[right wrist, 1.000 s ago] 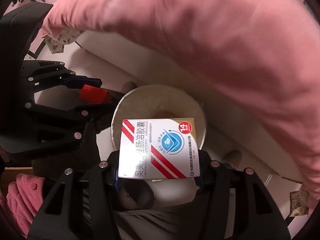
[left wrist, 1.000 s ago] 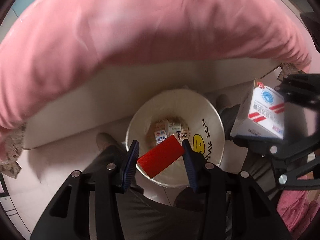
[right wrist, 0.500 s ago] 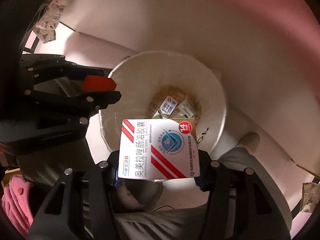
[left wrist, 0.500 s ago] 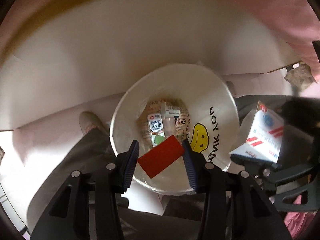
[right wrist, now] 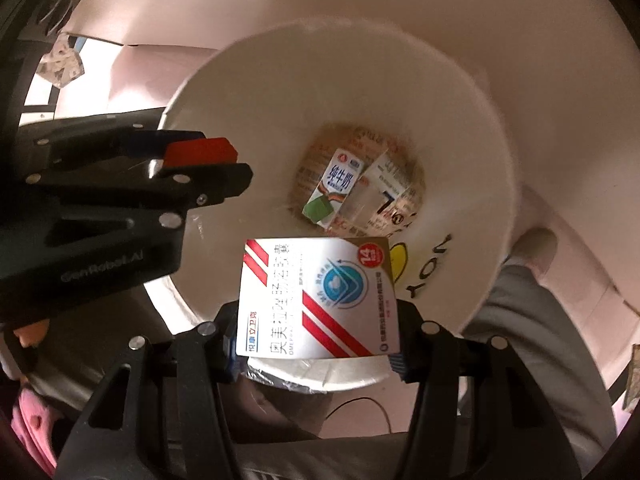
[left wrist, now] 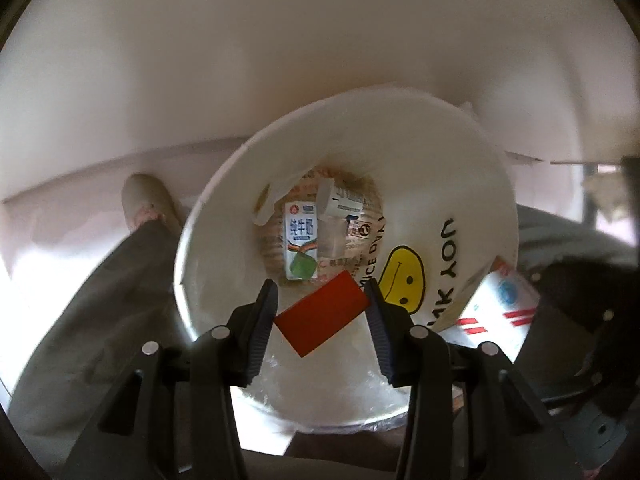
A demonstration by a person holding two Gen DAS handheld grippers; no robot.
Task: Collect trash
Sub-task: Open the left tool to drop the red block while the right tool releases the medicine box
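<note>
The white bin with a smiley face printed inside holds a milk carton and other packaging at its bottom. Over its open mouth, the left gripper pinches a red block between its pads. Beside it, above the bin's near rim, the right gripper clamps a white medicine box with red stripes.

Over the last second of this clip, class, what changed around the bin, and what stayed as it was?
Both grippers came down towards the white bin: it now fills each view, and the pink cushion seen overhead earlier is gone from the frame. Nothing was let go. The left gripper stays clamped on the red block, the right gripper on the medicine box. The milk carton lies unmoved inside.
</note>
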